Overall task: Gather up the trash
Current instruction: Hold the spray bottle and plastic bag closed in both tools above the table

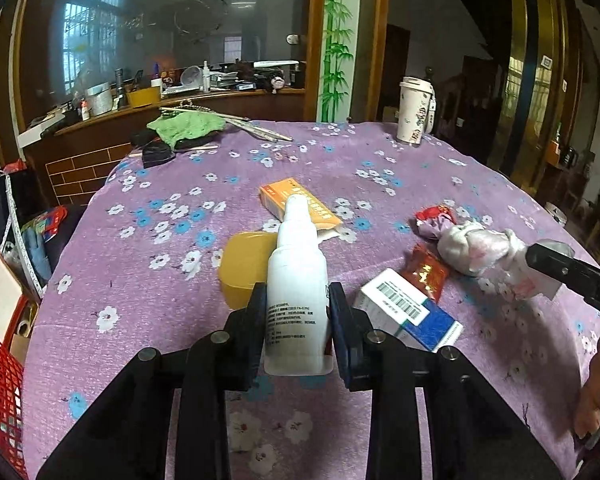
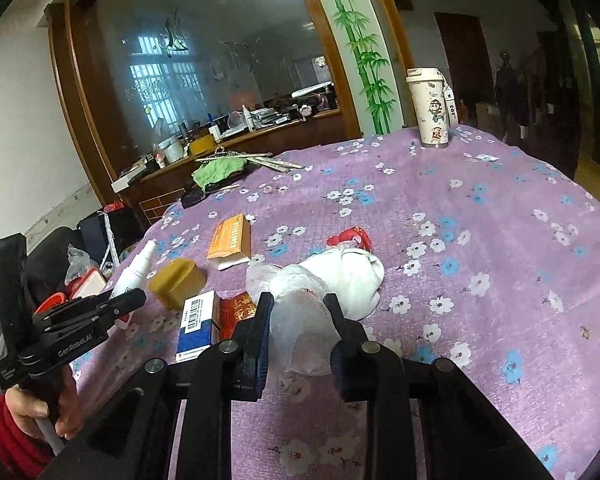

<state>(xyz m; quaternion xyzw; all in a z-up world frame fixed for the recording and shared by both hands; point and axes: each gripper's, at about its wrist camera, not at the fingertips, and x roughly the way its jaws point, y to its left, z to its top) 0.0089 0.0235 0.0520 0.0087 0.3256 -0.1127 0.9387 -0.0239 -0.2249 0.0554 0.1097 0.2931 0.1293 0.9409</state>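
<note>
The left gripper has its jaws clamped on the lower body of a white plastic spray bottle, whose long axis runs away from the camera with the nozzle cap pointing toward the far edge of the worktop, which is covered in a purple cloth printed with white and blue flowers. Just left of the bottle lies a rounded yellow plastic tub, and beyond the nozzle an orange cardboard box lies flat, its open flap toward the near side. The right gripper has its jaws closed on the neck of a crumpled translucent white plastic bag, whose bulging bulk rests on the cloth ahead of the fingers, stretched away from the camera. A red wrapper lies touching the bag's far side. Near the left gripper, toward the near edge, a white and blue barcoded carton lies beside a red foil packet. A tall white lidded tumbler stands upright at the far edge.
</note>
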